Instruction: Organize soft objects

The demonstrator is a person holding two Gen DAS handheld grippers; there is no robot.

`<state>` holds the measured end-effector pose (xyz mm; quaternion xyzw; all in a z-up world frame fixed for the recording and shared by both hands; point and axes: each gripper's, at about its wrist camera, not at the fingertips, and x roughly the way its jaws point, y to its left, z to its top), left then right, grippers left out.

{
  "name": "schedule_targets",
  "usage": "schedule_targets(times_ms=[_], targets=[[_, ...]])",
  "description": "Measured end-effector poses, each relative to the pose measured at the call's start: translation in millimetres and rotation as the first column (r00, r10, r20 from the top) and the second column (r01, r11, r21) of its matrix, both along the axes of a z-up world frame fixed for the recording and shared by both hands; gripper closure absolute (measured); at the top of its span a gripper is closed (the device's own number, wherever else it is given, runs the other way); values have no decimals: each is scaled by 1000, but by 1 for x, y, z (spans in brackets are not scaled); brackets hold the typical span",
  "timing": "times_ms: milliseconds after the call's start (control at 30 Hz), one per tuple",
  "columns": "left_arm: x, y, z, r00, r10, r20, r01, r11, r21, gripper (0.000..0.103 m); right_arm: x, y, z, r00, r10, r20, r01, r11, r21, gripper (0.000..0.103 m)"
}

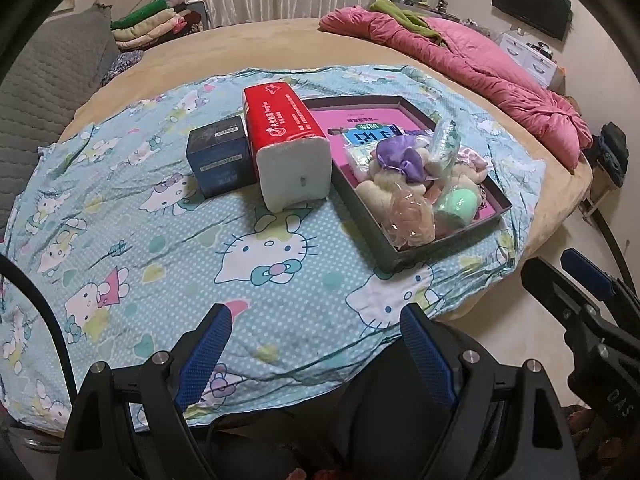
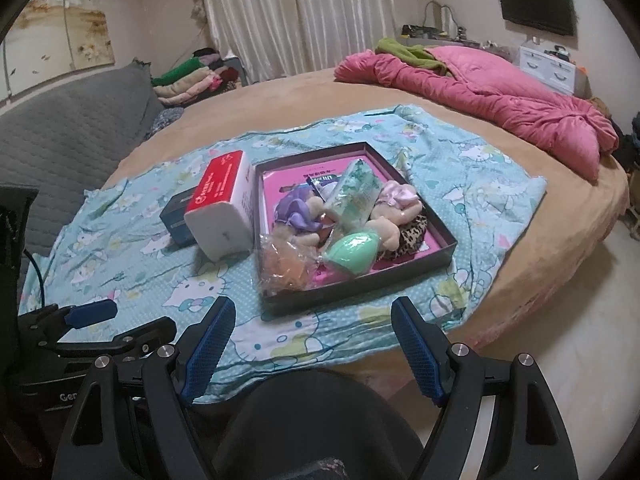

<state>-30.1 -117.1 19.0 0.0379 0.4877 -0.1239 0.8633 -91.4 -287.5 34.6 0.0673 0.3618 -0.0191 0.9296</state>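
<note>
Left tongs [image 1: 316, 354] and right tongs [image 2: 312, 346] wide, empty, at the bed's near edge. Soft objects [image 2: 340, 216] heaped in dark tray [image 2: 450, 242], right of red tissue pack [image 2: 222, 202].

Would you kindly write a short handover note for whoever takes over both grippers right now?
Left gripper: open, empty, above the near edge of the Hello Kitty cloth.
Right gripper: open, empty, just short of the dark tray.
Soft items, among them a green sponge, purple scrunchie and bagged orange puff, are heaped in the tray.
Red tissue pack and dark blue box stand left of it.
Done: nothing evident. Left: all the sorting.
</note>
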Motion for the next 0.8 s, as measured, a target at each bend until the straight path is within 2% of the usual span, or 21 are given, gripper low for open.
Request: schedule_targets(times_ms=[800], targets=[[-1, -2, -3, 1000, -5, -9, 5, 1000, 13, 17, 0, -1, -6, 999, -12, -32, 12, 1000, 11, 22]])
